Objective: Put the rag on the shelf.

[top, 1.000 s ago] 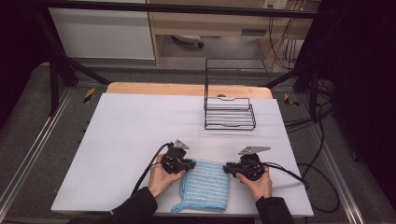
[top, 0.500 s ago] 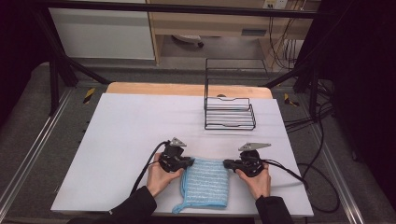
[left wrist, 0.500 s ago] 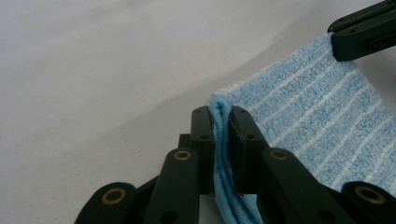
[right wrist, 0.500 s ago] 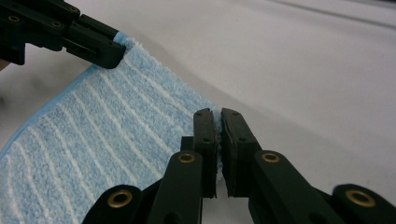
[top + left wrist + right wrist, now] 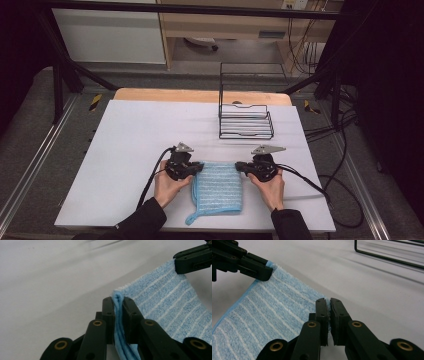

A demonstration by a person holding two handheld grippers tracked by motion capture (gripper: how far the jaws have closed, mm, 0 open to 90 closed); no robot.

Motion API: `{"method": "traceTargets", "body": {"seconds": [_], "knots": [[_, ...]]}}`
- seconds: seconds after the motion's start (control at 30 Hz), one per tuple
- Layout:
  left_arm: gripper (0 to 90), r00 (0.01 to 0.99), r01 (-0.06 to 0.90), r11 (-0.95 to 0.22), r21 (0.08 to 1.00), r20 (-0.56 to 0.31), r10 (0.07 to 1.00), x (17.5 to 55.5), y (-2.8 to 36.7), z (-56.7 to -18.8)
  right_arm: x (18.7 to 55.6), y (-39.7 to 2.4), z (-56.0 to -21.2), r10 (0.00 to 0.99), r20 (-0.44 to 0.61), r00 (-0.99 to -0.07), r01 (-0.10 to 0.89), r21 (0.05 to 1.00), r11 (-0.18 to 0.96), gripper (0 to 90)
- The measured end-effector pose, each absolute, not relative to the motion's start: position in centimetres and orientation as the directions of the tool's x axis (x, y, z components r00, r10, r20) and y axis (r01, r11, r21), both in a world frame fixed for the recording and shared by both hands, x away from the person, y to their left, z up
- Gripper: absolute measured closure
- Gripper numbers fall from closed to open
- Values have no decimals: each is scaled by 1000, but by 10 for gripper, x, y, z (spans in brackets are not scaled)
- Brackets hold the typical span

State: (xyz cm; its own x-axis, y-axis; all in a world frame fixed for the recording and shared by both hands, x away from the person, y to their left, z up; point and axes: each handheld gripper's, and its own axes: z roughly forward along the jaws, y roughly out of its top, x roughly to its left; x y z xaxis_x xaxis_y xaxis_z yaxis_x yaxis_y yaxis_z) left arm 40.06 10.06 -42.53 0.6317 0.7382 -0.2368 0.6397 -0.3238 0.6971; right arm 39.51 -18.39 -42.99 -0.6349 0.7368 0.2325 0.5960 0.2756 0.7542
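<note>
Blue striped cloth (image 5: 216, 186) lies flat on the white table (image 5: 125, 135), stretched between the two claws, each of which has one far corner of it. The left claw (image 5: 194, 167) is clamped tight on the folded left corner, the fabric squeezed between its jaws in the left gripper view (image 5: 117, 305). The right claw (image 5: 241, 166) has just been closing and its jaws now pinch the thin right corner (image 5: 327, 301). The far edge of the cloth runs straight from one claw to the other, and its body falls back toward the person, ending in a small loop (image 5: 191, 219) close to the near table edge. Beyond both claws the white surface is open. A black wire rack (image 5: 246, 120) stands further off, ahead of the right claw and well apart from it; outward of the left claw there is wide bare room
</note>
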Motion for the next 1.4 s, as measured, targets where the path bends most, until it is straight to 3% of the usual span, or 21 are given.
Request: {"method": "traceTargets", "body": {"seconds": [0.43, 0.63, 0.77, 1.07, 1.3, 1.4], "knots": [[796, 608, 656, -321, 683, -226, 761, 410, 110, -437, 412, -166, -442, 751, 199, -630, 602, 735, 311, 843], [724, 604, 662, -301, 687, -251, 756, 415, 115, -441, 411, -166, -444, 750, 187, -635, 597, 735, 322, 824], [612, 595, 662, -275, 698, -266, 758, 419, 114, -444, 412, -166, -445, 750, 181, -636, 595, 734, 328, 822], [653, 597, 683, -273, 677, -302, 743, 424, 111, -451, 412, -166, -446, 750, 172, -639, 588, 738, 332, 805], [724, 597, 688, -282, 668, -301, 743, 424, 111, -451, 412, -169, -440, 751, 187, -634, 578, 759, 300, 551], [738, 597, 690, -282, 667, -303, 743, 424, 111, -451, 412, -171, -442, 750, 199, -631, 587, 755, 293, 511]]}}
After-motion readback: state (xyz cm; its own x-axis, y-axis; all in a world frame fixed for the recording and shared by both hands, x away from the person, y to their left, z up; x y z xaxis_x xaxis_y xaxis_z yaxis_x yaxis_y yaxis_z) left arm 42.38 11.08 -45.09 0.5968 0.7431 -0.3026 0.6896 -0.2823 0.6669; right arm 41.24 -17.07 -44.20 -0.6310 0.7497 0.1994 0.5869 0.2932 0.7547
